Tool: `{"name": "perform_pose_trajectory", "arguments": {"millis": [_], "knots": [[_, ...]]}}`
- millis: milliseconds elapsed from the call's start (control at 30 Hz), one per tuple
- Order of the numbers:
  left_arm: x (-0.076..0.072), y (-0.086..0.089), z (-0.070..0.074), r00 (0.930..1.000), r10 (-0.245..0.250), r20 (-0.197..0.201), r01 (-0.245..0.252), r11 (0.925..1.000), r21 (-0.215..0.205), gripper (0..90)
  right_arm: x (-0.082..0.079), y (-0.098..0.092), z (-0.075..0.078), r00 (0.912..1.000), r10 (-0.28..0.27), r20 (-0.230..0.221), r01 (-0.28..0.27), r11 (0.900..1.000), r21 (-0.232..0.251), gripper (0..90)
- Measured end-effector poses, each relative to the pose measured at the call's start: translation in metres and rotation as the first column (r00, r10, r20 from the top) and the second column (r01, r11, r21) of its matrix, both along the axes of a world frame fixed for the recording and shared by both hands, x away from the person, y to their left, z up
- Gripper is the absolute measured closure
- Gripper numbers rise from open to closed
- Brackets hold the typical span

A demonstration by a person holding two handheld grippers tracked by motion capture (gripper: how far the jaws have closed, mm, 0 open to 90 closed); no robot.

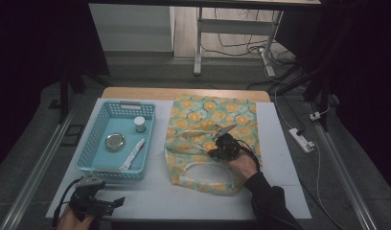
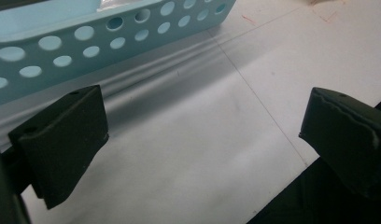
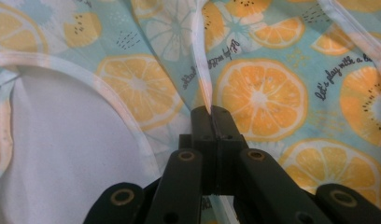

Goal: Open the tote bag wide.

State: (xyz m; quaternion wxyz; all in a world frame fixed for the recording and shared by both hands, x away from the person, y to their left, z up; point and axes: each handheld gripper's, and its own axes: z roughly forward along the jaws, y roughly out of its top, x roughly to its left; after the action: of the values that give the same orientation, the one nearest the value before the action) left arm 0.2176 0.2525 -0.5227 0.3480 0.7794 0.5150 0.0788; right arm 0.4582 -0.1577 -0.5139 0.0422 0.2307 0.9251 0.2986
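Cloth bag [image 1: 210, 139] with an orange-slice print lies flat on the white surface [image 1: 280, 158], right of a light blue perforated basket [image 1: 100, 139]. Basket holds a small white-capped jar [image 1: 140, 124], a round metal tin [image 1: 115, 142] and a white tube [image 1: 132, 155]

Right gripper [image 3: 211, 112] sits over the middle of the bag, near the handle opening. Jaws are pressed together, clamped on a raised fold of the white-edged fabric; the pinched ridge runs up and away from the tips in the right gripper view

Left gripper [image 1: 118, 202] rests at the near-left corner of the surface, just in front of the basket wall, jaws wide apart with nothing between them

Step in hand, as I read it: lifting the top layer to open the bag's mouth

To do it well:
- check that only one layer is pinched; cannot tell from here whether the fold takes in the lower layer too
- raise slowly, straight up, so the thin cloth does not slip out of the pads
- bring the left gripper across to pin or catch the opposite edge, else the whole bag may drag
- keep the lift low and clear of the basket
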Motion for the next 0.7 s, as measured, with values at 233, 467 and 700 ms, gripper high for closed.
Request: {"name": "perform_pose_trajectory", "arguments": {"millis": [233, 467, 700], "knots": [[0.0, 0.0, 0.0, 1.0, 0.001, 0.002, -0.001, 1.0, -0.001, 1.0, -0.001, -0.003, 0.014, 0.9999, -0.009, 0.006, 0.009, 0.997, 0.073, 90.0], [0.0, 0.0, 0.0, 1.0, 0.002, 0.0, -0.002, 1.0, 0.0, 1.0, -0.008, -0.001, 0.028, 0.9983, -0.001, 0.059, -0.005, 0.995, 0.098, 90.0], [0.0, 0.0, 0.0, 1.0, 0.002, -0.001, -0.002, 1.0, 0.0, 1.0, -0.015, 0.002, 0.045, 0.9959, 0.004, 0.09, -0.017, 0.99, 0.143, 90.0]]}}
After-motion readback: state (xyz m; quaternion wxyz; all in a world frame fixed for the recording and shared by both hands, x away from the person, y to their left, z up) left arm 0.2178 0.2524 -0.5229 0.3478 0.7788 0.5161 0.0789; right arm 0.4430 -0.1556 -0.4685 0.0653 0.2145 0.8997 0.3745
